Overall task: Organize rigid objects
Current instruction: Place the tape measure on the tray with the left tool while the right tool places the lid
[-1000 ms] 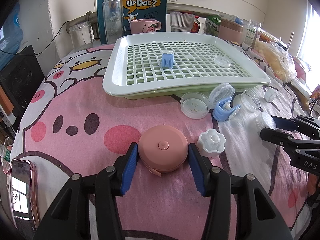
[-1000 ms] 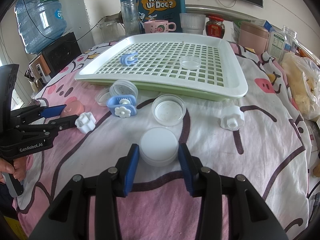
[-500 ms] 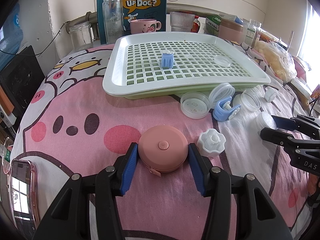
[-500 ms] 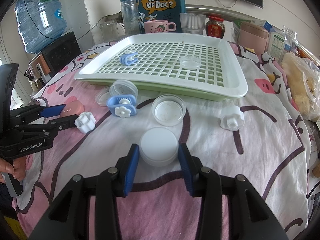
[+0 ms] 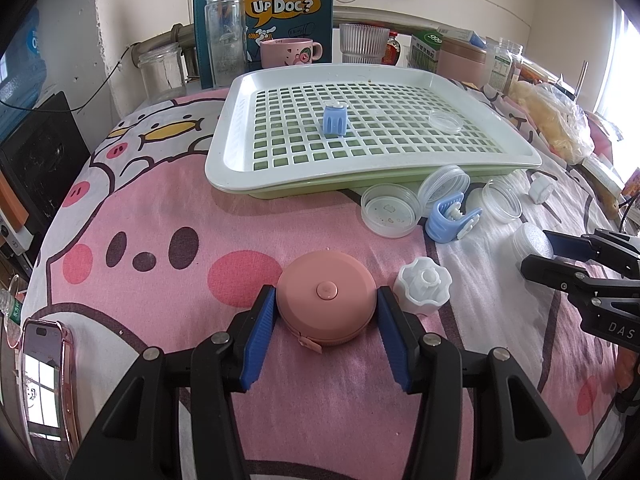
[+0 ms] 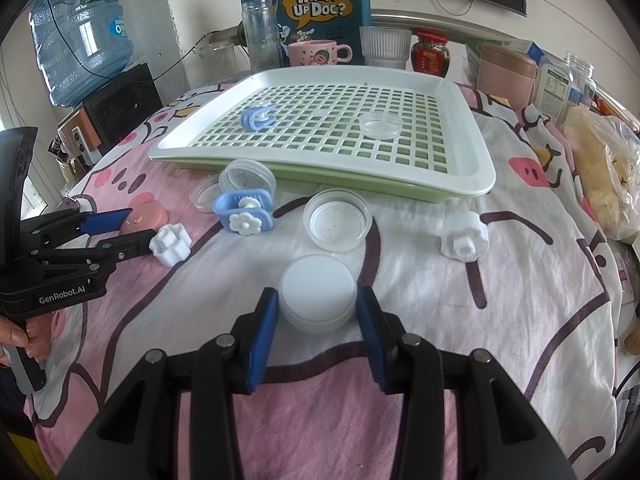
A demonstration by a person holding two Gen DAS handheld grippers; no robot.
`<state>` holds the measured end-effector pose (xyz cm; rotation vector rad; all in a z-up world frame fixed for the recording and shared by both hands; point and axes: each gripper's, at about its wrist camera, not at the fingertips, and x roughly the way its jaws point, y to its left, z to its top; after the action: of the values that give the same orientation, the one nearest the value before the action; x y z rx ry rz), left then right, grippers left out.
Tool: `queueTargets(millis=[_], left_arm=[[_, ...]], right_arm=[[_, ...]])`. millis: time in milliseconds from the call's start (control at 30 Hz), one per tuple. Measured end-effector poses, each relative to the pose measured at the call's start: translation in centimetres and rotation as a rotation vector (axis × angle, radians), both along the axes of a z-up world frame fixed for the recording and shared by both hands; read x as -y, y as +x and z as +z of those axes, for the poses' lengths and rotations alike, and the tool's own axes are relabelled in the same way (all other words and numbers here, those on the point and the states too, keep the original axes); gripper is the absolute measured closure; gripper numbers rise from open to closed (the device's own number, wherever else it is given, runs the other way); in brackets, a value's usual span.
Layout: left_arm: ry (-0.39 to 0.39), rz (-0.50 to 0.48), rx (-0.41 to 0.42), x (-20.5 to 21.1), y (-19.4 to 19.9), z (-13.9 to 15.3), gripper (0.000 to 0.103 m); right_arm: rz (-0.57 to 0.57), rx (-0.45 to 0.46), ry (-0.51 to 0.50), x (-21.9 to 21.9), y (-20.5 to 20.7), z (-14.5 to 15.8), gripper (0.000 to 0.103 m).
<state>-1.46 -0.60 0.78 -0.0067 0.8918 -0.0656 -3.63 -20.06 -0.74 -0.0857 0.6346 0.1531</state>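
Note:
A round pink tape measure (image 5: 326, 304) lies on the pink cartoon cloth, and my left gripper (image 5: 326, 300) is shut on it, blue pads against both sides. My right gripper (image 6: 318, 300) is shut on a white round lidded pot (image 6: 318, 292) resting on the cloth. The white slotted tray (image 5: 224, 152) holds a blue clip (image 5: 335, 120) and a clear dish (image 5: 445, 121). In front of the tray lie a white knob (image 5: 422, 286), another blue clip (image 5: 450, 220), open clear pots (image 5: 388, 214) and a second white knob (image 6: 464, 240).
A phone (image 5: 44, 376) lies at the cloth's left edge. Glass jars (image 5: 224, 40), a pink mug (image 5: 288, 52) and a blue box stand behind the tray. A plastic bag (image 6: 612, 168) sits at the right, a water bottle (image 6: 80, 32) at the far left. A hand (image 6: 16, 340) holds the left gripper.

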Motion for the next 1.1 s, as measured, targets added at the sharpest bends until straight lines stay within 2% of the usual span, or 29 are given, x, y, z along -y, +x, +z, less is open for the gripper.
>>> queueTargets(millis=[333, 500, 600, 800, 933, 1100], left_arm=[[0.005, 0.000, 0.000, -0.1, 0.0, 0.0, 0.053], [-0.031, -0.015, -0.003, -0.5, -0.1, 0.2, 0.053], [-0.074, -0.025, 0.018, -1.0, -0.4, 1.7, 0.053], [-0.067, -0.021, 0.117, -2.0, 1.4, 6.9, 0.053], [-0.074, -0.014, 0.101, -2.2, 5.3, 7.8, 0.053], [-0.058, 0.013, 0.017, -1.6, 9.9, 5.1, 0.053]], right_arm=[[0.000, 0.000, 0.007, 0.0, 0.0, 0.0, 0.063], [0.021, 0.007, 0.076, 0.4, -0.4, 0.6, 0.064], [0.048, 0.059, 0.123, 1.0, -1.7, 2.7, 0.064], [0.010, 0.157, 0.092, 2.2, -1.7, 8.0, 0.064], [0.007, 0.119, 0.105, 2.2, 2.1, 9.7, 0.064], [-0.026, -0.014, 0.063, 1.7, 7.7, 8.5, 0.064]])
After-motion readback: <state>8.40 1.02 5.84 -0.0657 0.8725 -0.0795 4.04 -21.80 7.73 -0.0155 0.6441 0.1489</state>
